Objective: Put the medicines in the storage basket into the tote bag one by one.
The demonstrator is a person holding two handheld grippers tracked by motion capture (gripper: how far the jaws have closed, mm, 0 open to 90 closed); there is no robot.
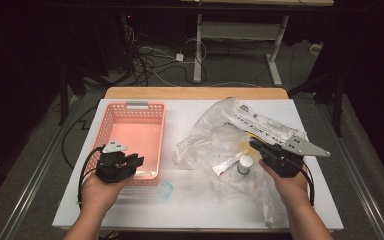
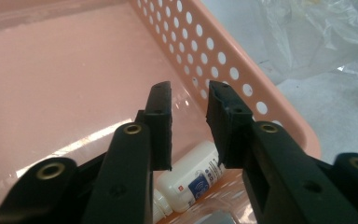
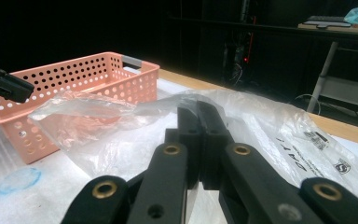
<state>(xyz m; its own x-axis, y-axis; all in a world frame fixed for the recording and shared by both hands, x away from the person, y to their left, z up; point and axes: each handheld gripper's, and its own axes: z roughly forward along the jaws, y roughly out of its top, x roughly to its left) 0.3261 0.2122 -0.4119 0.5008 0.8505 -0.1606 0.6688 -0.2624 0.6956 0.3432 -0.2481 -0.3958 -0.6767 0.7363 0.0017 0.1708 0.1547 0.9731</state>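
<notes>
Presently, findings as follows.

Work in hand: moving small toiletries out of the clear plastic bag (image 1: pixel 240 135) into the pink basket (image 1: pixel 156 107), judged from how things lie.

Left gripper (image 1: pixel 137 161): hovers over the near right corner of the basket; jaws stand apart with nothing between them, seen plainly in the left gripper view (image 2: pixel 189 100).

White bottle (image 2: pixel 193 175): lies on its side on the basket floor, below the left jaws and clear of them; a 2nd white item lies just beside it, too cut off to identify.

Right gripper (image 1: pixel 254 145): jaws fully closed on each other (image 3: pixel 198 108), tips resting at the bag; whether a fold of film is caught between them cannot be told.

Items outstanding: 1 small tube (image 1: pixel 228 163) and 1 white jar with a green band (image 1: pixel 245 165) lie on the plastic, just beside the right gripper.

Risk 1: the bag is loose and crumpled; a grasp on the tube could pinch the film too and drag the whole bag.

Risk 2: the jar stands upright and close to the tube; a sideways nudge could tip or roll it.

Risk 3: the left gripper sits low near the basket wall and could shift the basket.
</notes>
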